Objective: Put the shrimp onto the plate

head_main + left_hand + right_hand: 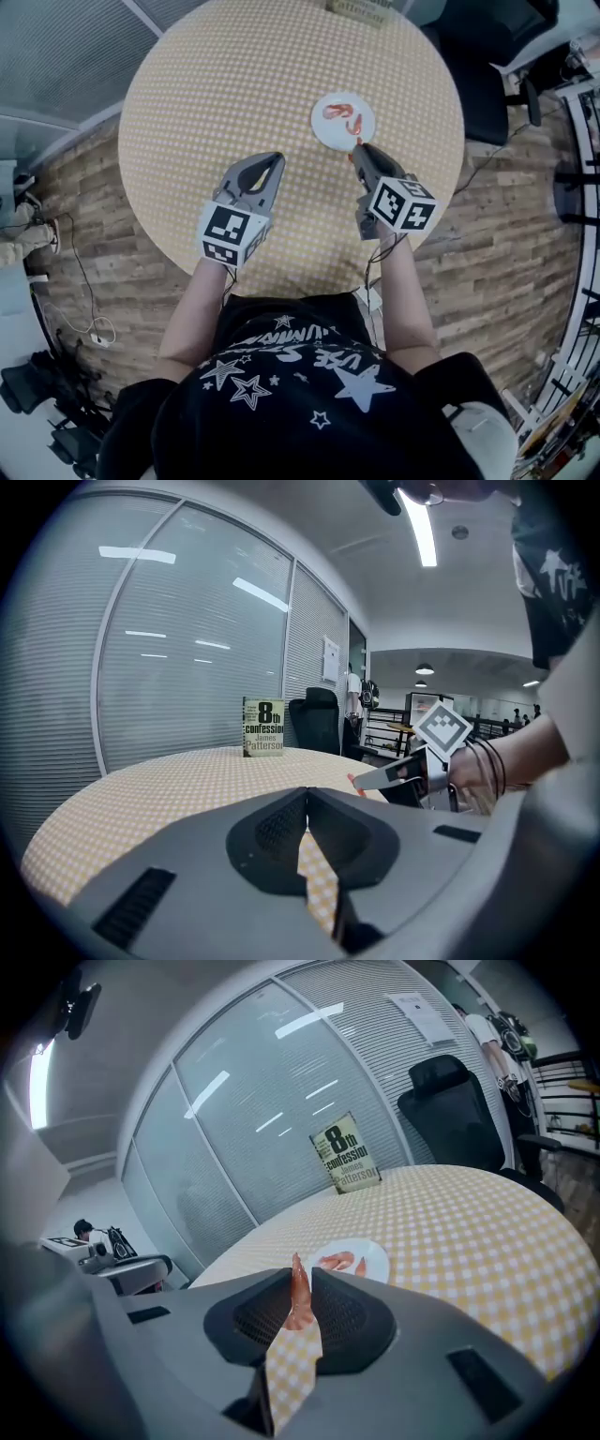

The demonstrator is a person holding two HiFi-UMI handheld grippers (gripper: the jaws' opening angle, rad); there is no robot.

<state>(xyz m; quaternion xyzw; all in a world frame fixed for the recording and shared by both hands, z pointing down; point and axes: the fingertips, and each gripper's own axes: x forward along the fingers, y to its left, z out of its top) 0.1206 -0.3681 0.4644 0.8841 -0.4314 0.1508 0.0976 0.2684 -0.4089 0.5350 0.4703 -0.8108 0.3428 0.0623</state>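
Shrimp (299, 1302) pinched upright in our right gripper (357, 152), just beside the plate (323, 134); our left gripper (306, 797) hovers clenched on nothing over the table (187, 112).

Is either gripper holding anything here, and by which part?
Right gripper pinches a shrimp by its body, one end poking out; left gripper holds nothing.

- The head camera is looking steeply down over the whole table (187, 112).
- The left gripper camera is looking low across it toward the book (263, 728) and the right gripper (361, 780).
- The right gripper camera is facing that book too, near the plate (373, 1258).
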